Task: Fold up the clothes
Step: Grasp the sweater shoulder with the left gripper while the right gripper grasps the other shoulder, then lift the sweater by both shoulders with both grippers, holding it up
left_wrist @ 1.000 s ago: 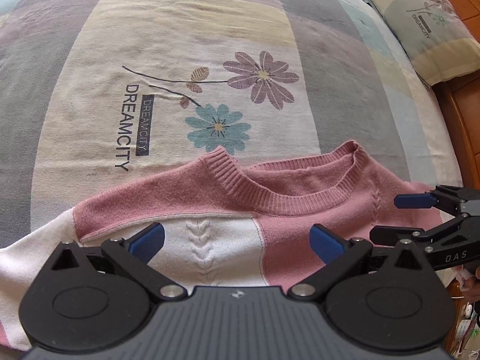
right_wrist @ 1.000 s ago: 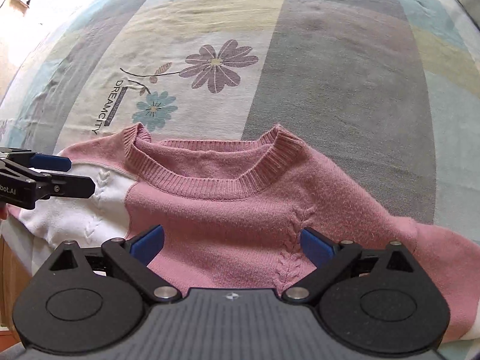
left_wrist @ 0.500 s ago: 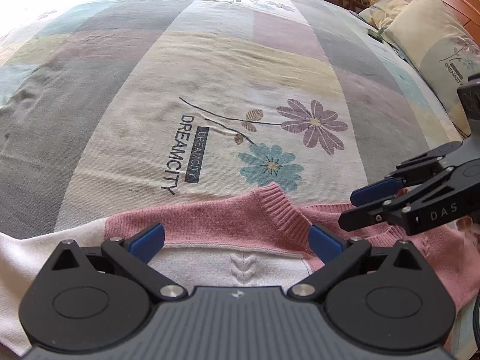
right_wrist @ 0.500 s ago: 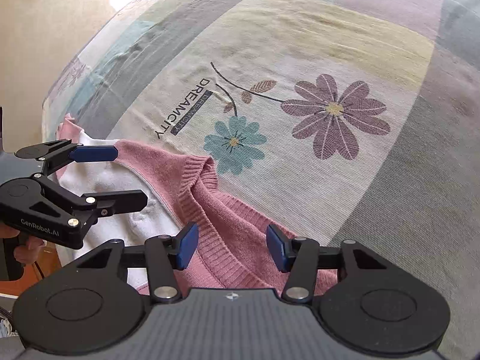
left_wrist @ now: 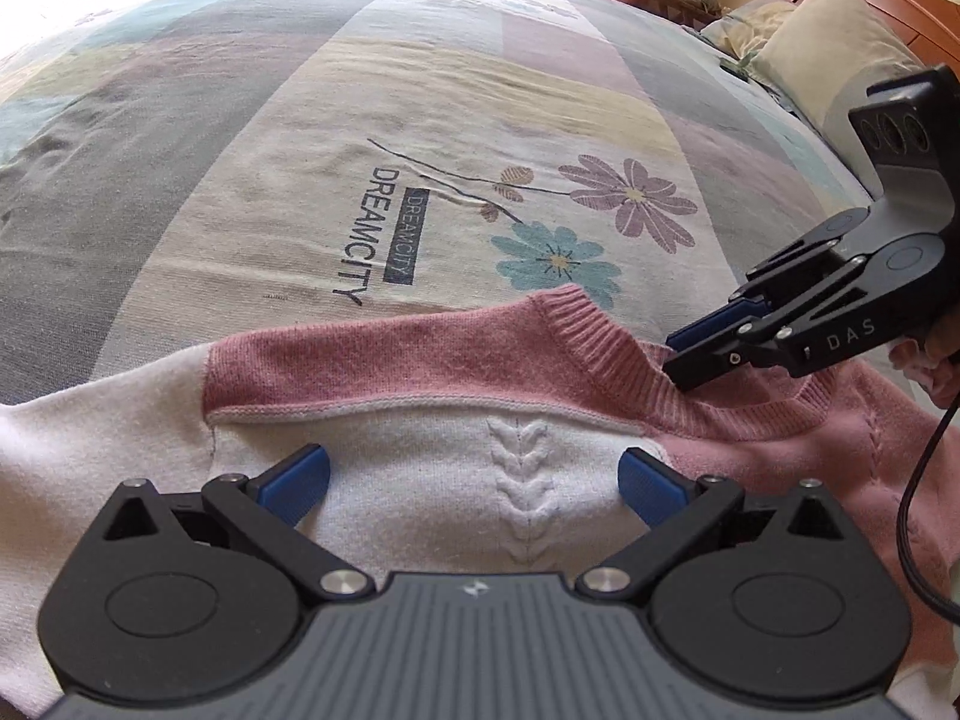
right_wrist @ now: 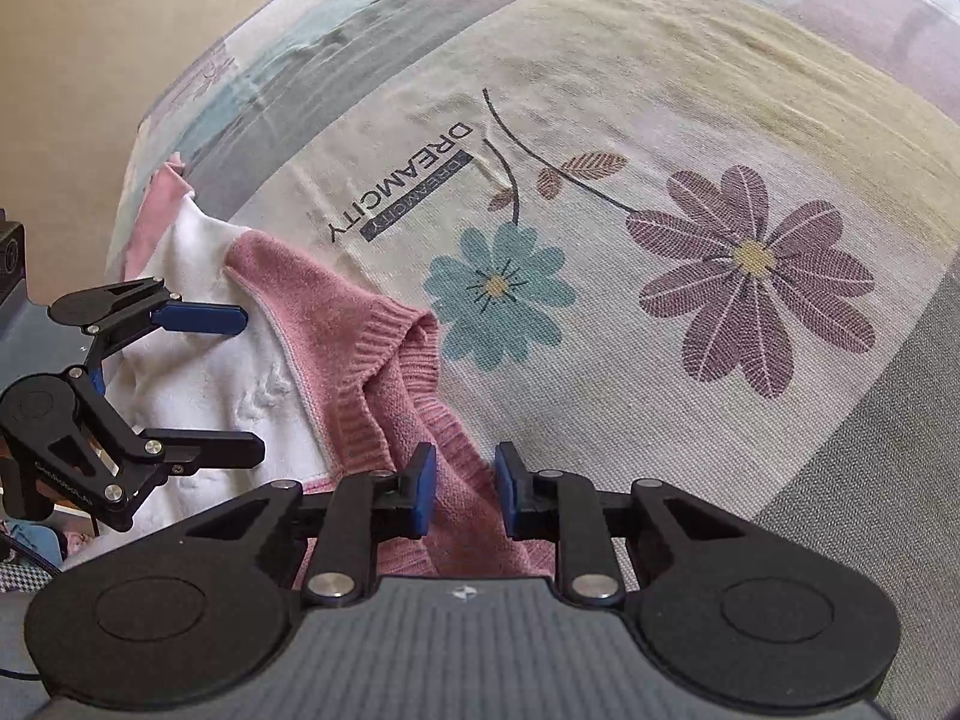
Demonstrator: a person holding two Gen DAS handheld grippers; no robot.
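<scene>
Sweater, pink and white knit, lies spread on the patchwork bedspread near its front edge. Left gripper hovers over the white chest panel, jaws wide apart, gripping nothing. Right gripper has just been closing; its pads now pinch pink knit at the collar

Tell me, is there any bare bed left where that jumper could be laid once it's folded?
Yes, plenty. The bedspread lies bare beyond the sweater, from the printed flowers up toward the pillow. The near edge is crowded: the sweater and both grippers, the left gripper and the right gripper, fill it.
</scene>
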